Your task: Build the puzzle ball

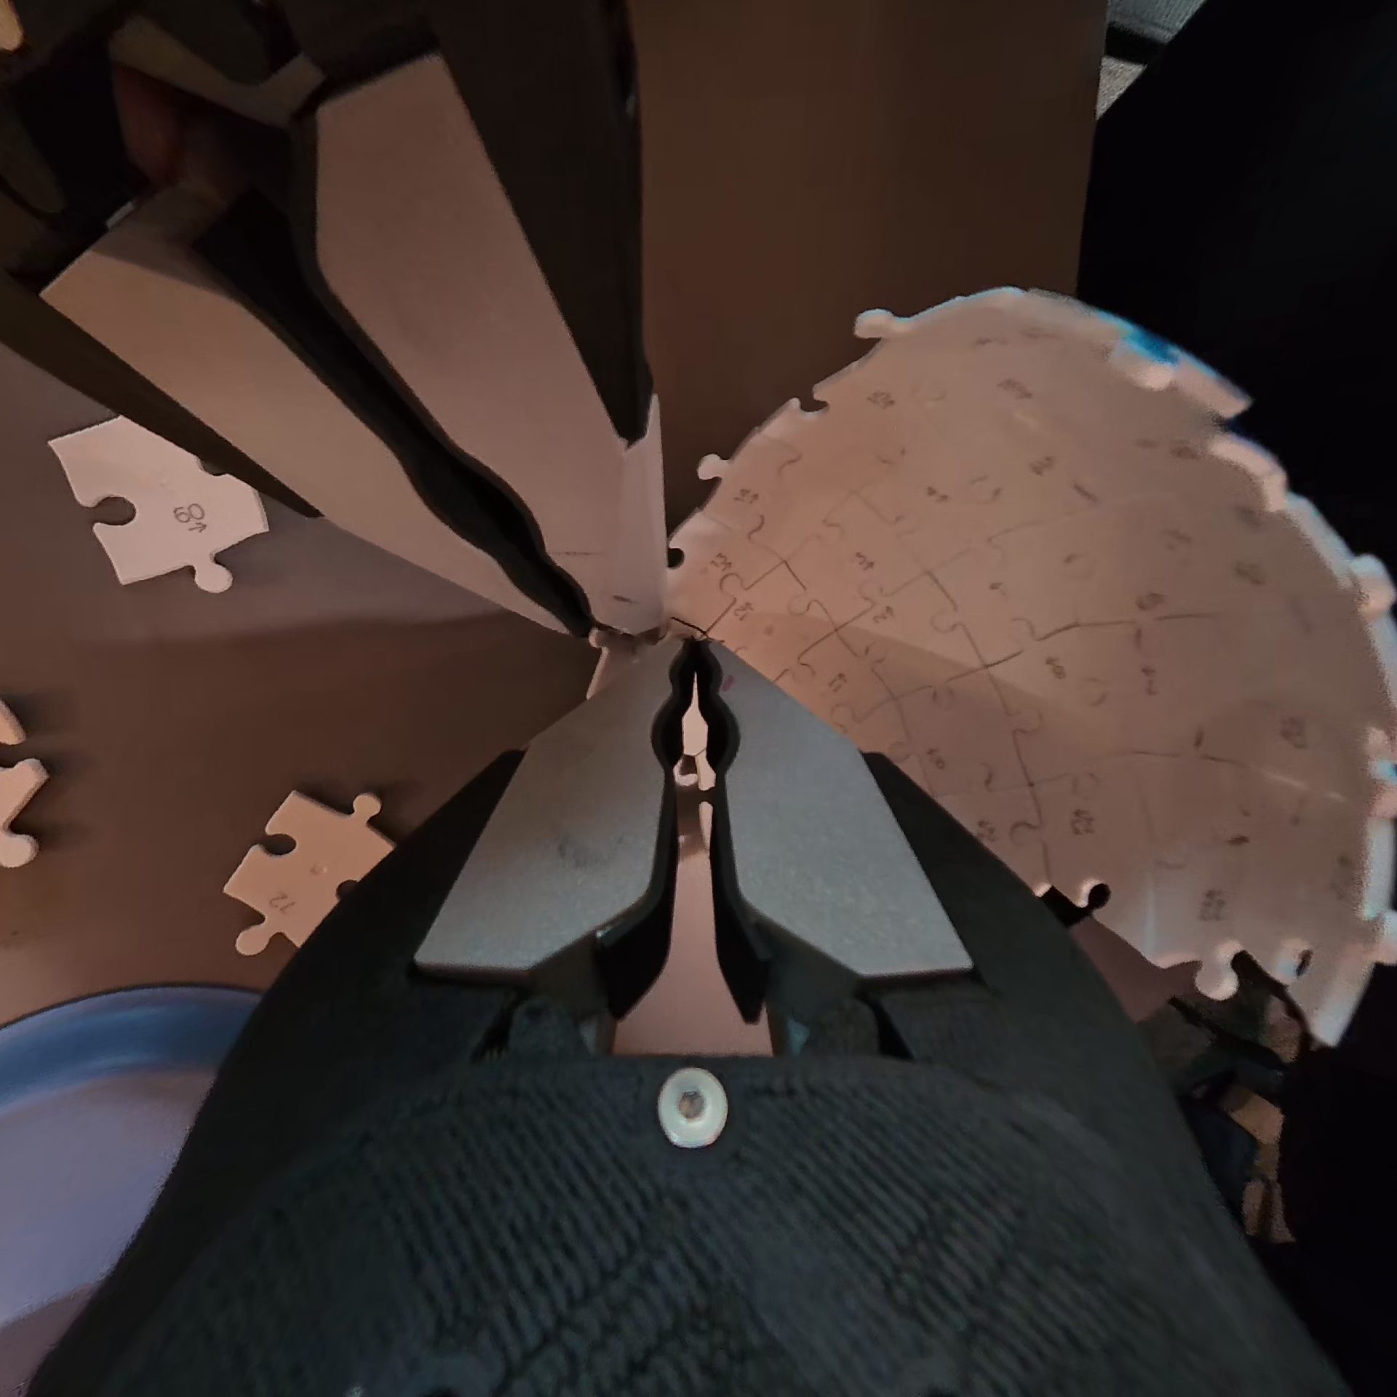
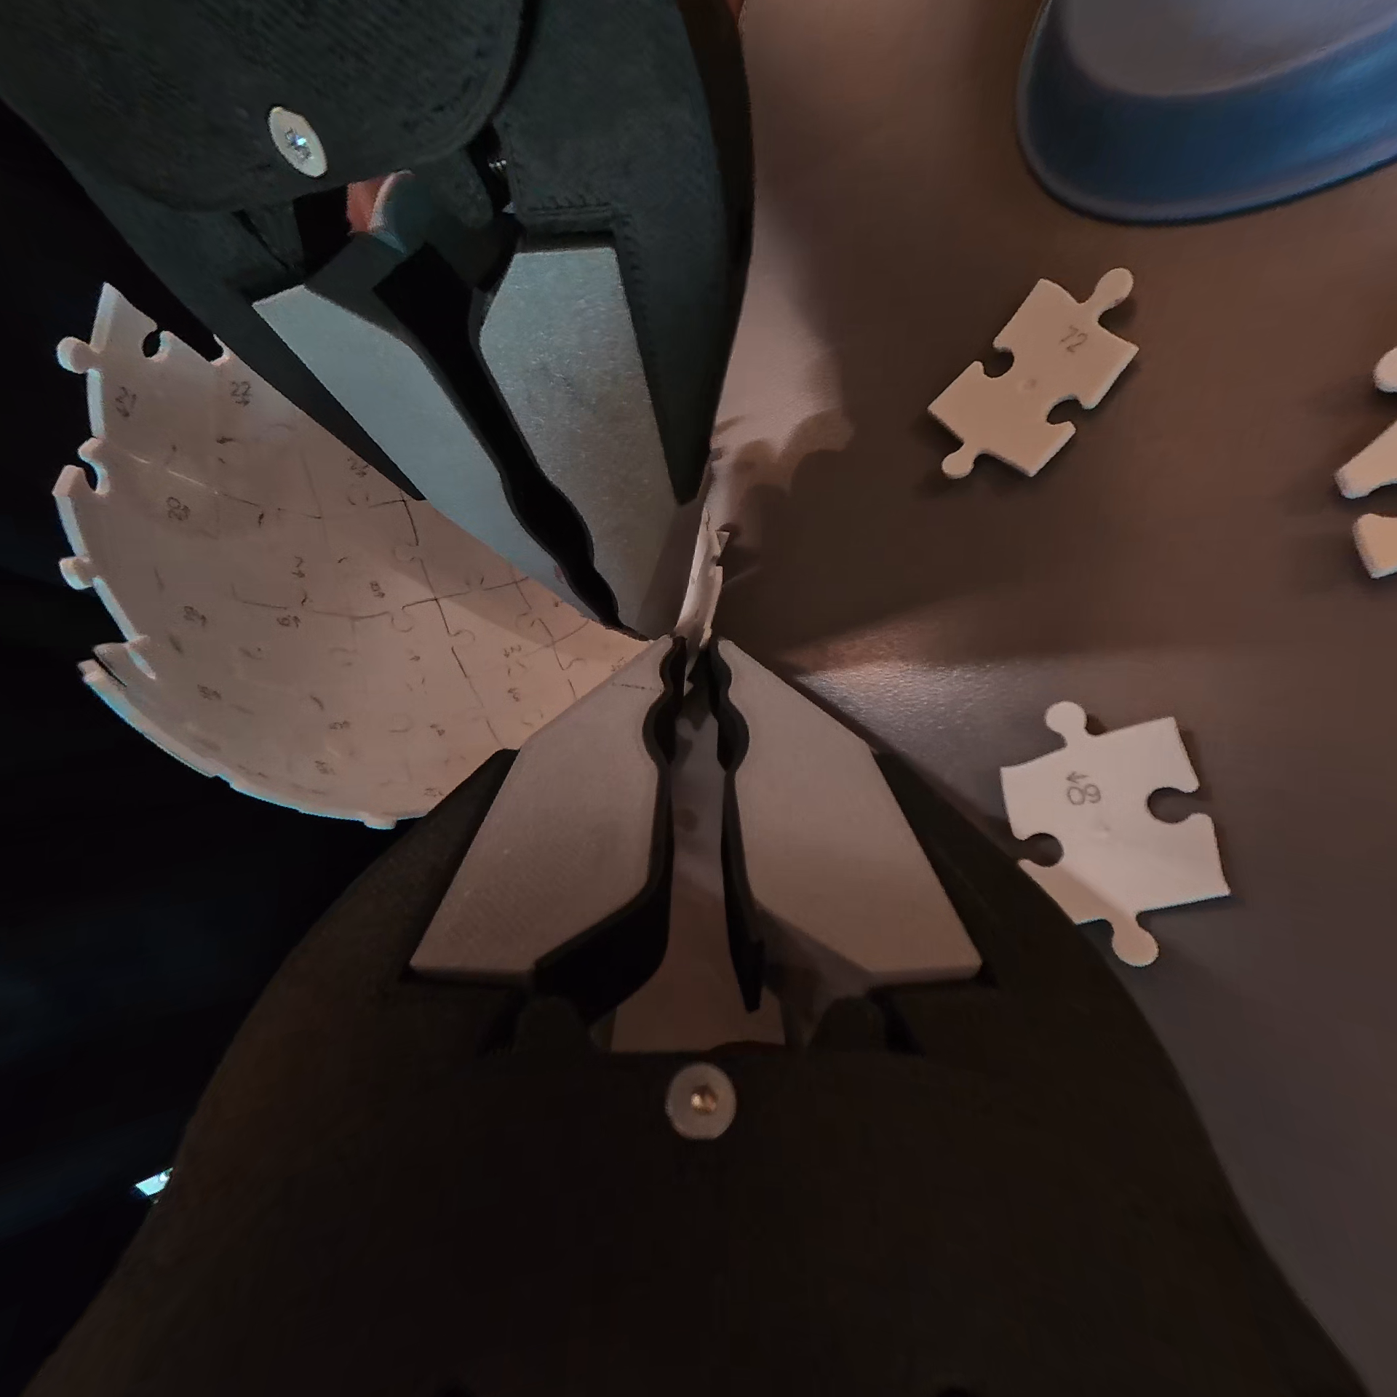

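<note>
Left wrist view: the left gripper (image 1: 692, 658) was seen with its jaws nearly closed, tips pinched on the rim of the half-built puzzle ball (image 1: 1058, 642), a curved white shell of joined pieces held up off the worktop (image 1: 378, 680) and spreading to the right. Holding by the rim was judged to keep the open edge free for the next piece. The right gripper (image 1: 627, 627) was seen coming in from upper left, tips meeting the same rim spot, with a small white piece (image 1: 642, 521) clamped edge-on. Two loose pieces (image 1: 162, 506) (image 1: 302, 869) lay on the worktop at left, near a blue bowl (image 1: 91, 1096). Right wrist view: the right gripper (image 2: 692, 650) was seen with jaws narrow, closed on the small piece (image 2: 703, 597), which was presented at the shell's edge, probably for pressing its tab in. The shell (image 2: 264, 605) sat to the left, with the left gripper (image 2: 605, 605) gripping it from above. Spare pieces (image 2: 1036, 378) (image 2: 1111, 824) were left within reach at right.
</note>
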`<state>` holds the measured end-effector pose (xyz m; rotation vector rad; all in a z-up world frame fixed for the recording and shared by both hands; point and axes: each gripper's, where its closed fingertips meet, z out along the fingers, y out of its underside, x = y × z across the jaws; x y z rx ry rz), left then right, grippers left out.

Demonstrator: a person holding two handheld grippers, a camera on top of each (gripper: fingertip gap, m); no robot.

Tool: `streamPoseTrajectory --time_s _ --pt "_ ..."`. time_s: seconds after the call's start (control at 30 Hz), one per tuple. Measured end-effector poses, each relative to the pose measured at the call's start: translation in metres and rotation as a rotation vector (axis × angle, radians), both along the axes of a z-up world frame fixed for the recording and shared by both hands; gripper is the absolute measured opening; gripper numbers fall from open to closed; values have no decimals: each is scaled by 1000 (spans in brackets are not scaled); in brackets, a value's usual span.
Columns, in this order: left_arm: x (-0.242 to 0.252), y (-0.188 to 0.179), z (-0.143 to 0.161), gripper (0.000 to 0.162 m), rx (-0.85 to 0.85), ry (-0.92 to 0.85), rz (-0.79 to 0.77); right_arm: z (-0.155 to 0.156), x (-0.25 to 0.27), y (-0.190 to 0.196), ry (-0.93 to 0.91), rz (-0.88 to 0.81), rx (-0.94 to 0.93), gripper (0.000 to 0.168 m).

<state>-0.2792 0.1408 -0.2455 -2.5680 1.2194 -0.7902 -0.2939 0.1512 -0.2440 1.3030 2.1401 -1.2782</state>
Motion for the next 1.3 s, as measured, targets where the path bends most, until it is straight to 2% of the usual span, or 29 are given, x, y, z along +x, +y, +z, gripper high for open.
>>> streamPoseTrajectory --time_s 0.17,0.5,1.0,1.3 --pt "-1 2 0 0 -53 -14 12 0 -1 2 32 0 26 3" --pt "-1 6 0 0 -41 -8 6 0 -4 10 101 -5 117 5" --pt "0 8 0 0 -15 -17 26 0 -4 13 95 -53 124 4" --pt "0 8 0 0 -11 -19 42 -1 -3 14 171 -79 170 5"
